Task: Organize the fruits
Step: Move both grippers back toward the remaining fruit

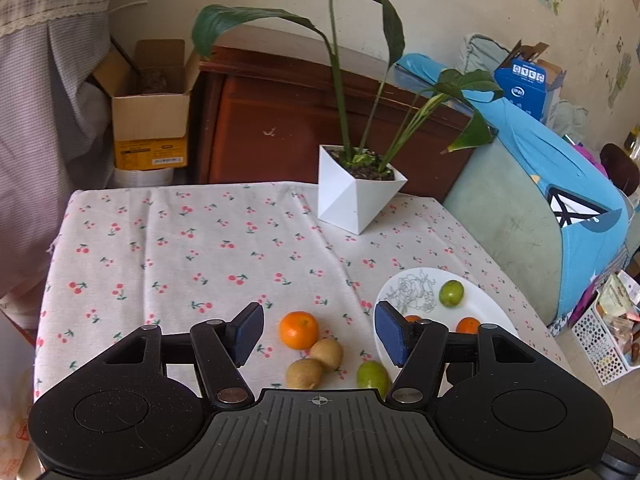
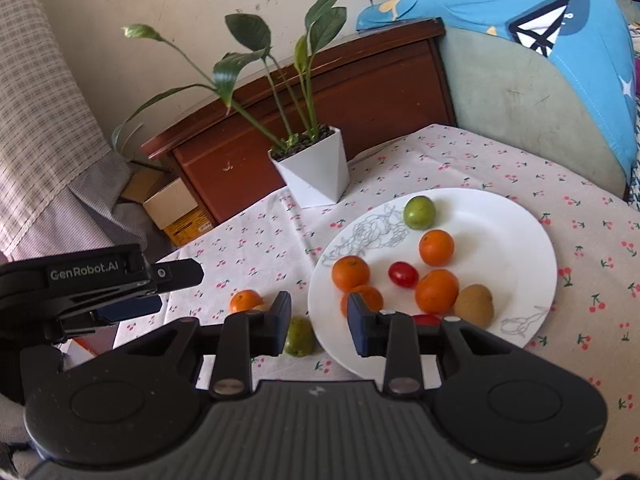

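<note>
On left tool (image 2: 100, 292): "GenRobot.AI" label (image 2: 83, 272).

Left tongs (image 1: 319, 332) gape wide; right tongs (image 2: 319, 322) parted, both empty.

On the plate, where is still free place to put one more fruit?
The plate is bare along its far right side, beyond the far orange and the brown fruit. A smaller bare patch lies between the green fruit and that rim. The near left part is crowded with oranges and the tomato.
</note>
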### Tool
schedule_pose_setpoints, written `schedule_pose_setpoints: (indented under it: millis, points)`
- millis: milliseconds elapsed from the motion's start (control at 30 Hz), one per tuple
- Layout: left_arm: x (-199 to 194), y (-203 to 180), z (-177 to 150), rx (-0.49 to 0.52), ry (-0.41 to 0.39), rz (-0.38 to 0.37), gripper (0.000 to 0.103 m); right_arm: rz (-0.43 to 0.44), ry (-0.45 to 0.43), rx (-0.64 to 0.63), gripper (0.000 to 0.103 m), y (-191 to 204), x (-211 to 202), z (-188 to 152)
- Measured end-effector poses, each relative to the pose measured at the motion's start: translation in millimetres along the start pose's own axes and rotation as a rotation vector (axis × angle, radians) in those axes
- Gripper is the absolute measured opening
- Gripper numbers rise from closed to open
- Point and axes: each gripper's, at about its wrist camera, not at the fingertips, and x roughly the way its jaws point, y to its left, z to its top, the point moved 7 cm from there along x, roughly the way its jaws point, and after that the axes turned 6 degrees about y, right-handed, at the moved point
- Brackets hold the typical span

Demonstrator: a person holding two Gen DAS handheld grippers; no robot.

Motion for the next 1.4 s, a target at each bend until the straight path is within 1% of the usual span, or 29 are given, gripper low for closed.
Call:
schedule_pose_setpoints:
  millis: [133,267,367,467,733,867,967,1067,1233,1400]
  points:
    - [-3.8,16.6,-7.6,-0.027,0.009,0.029,0.061,0.008,0.022,-0.078,0.033,15.3,9.5,-9.1]
    - [-2.5,28.6,-13.3,-0.032,0.028,0.056,0.061,0.024,0.039,-0.125,0.033,25.9,19.3,-14.7]
    - [-0.2,39.2,-16.2,-0.056,0.041,0.076,0.061,0.012,0.047,-0.160,0.032,30.6,28.5,-17.4]
    - [1.7,47.4,-18.8,-0.080,0.052,0.080,0.061,-0.012,0.046,-0.183,0.032,31.9,37.2,-18.1]
    - [7.3,52.7,-26.7,-0.069,0.073,0.086,0.061,-0.028,0.058,-0.202,0.032,33.7,53.1,-18.9]
    - [9.4,57.2,-29.1,-0.075,0.083,0.091,0.061,-0.020,0.088,-0.187,0.032,33.1,60.8,-22.8]
    - [9.8,60.3,-29.7,-0.082,0.084,0.092,0.061,-0.036,0.082,-0.184,0.032,32.6,64.1,-24.0]
    - [9.9,61.6,-30.0,-0.082,0.086,0.091,0.061,-0.031,0.078,-0.154,0.032,30.9,66.5,-23.4]
    - [11.1,60.9,-31.6,-0.073,0.095,0.089,0.061,-0.036,0.064,-0.145,0.031,31.7,69.0,-21.4]
    - [13.3,59.1,-34.1,-0.059,0.104,0.086,0.061,-0.035,0.060,-0.140,0.028,31.4,71.3,-20.6]
